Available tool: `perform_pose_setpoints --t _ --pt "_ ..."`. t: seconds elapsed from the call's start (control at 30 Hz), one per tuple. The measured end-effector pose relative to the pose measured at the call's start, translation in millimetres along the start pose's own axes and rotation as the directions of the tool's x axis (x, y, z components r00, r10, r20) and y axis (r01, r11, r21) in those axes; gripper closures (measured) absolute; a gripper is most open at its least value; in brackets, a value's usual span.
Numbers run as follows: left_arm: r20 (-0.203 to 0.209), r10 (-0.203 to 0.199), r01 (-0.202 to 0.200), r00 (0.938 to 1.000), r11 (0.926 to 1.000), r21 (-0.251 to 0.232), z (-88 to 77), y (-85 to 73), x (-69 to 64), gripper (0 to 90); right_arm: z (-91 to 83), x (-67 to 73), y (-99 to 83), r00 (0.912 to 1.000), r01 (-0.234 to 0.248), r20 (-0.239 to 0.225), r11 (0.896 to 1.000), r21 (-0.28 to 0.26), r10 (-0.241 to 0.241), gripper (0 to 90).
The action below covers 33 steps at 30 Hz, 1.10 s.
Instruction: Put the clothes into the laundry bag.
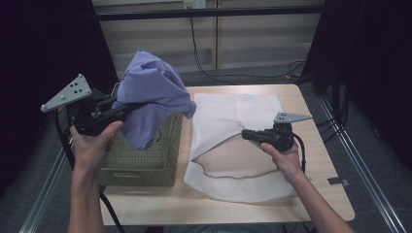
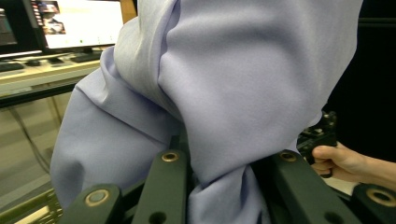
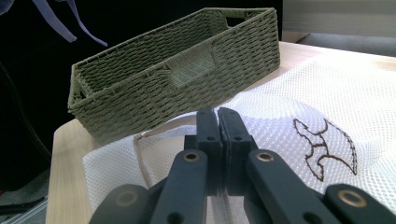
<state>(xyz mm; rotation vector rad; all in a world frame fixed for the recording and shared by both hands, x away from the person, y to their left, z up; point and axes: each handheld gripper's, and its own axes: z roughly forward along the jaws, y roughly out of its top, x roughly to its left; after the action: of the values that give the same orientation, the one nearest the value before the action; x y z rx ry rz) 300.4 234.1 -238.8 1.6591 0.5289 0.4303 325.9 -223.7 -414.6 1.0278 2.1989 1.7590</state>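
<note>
Spanning wood table; left gripper clamps lilac cloth, right gripper pinches mesh bag.

Your left tongs bury their tips in the lilac cloth, which also hides the far end of the woven basket.

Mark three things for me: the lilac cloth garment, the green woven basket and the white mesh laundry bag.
lilac cloth garment (image 1: 155,90), high view, on its bunched upper folds.
green woven basket (image 3: 243,51), right gripper view, on its long outer side wall.
white mesh laundry bag (image 1: 233,109), high view, on its flat far half.
</note>
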Motion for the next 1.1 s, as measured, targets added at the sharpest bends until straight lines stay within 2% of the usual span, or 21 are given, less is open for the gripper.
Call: perform_pose_setpoints --t 0.33,0.47,0.53,0.63,0.7,0.83,0.87,1.03,1.1 --pt "0.043 0.007 -0.008 0.9991 0.9999 0.015 11.9 1.1 -9.9 75.5 0.1 0.0 -0.1 1.0000 -0.004 -0.005 1.000 0.003 0.004 88.2" --pt "0.098 -0.004 0.004 0.9952 1.0000 0.002 17.2 0.4 -12.2 75.5 0.1 0.1 0.0 1.0000 -0.004 -0.006 1.000 0.003 0.004 88.2" --pt "0.102 -0.005 0.004 0.9947 1.0000 0.008 20.0 1.0 -16.4 75.4 0.1 0.2 0.0 1.0000 -0.004 -0.005 1.000 0.003 0.004 88.2" --pt "0.120 0.016 -0.017 0.9926 0.9998 0.009 23.2 3.0 -22.2 75.4 -0.1 -0.1 0.1 1.0000 -0.005 -0.008 1.000 0.000 0.005 88.2" --pt "0.132 0.007 -0.008 0.9912 1.0000 0.005 25.2 3.4 -26.0 75.4 -0.3 -0.2 0.2 1.0000 -0.003 -0.006 1.000 0.000 0.003 88.2" --pt "0.149 0.026 -0.028 0.9885 0.9995 0.012 30.1 3.8 -31.1 75.1 -0.3 -0.1 0.3 1.0000 -0.003 -0.007 1.000 -0.002 0.003 88.2" --pt "0.155 0.016 -0.017 0.9878 0.9998 0.009 32.2 3.3 -33.1 75.0 -0.2 0.0 0.3 1.0000 -0.004 -0.006 1.000 -0.001 0.004 88.2" --pt "0.176 0.019 -0.024 0.9842 0.9994 0.027 43.0 0.8 -38.8 75.0 -0.1 0.1 0.2 0.9999 -0.009 -0.010 1.000 0.000 0.009 88.2" --pt "0.181 0.007 -0.014 0.9834 0.9993 0.034 47.4 -0.6 -40.9 75.0 -0.1 -0.1 0.2 0.9999 -0.008 -0.010 1.000 -0.001 0.008 88.2"
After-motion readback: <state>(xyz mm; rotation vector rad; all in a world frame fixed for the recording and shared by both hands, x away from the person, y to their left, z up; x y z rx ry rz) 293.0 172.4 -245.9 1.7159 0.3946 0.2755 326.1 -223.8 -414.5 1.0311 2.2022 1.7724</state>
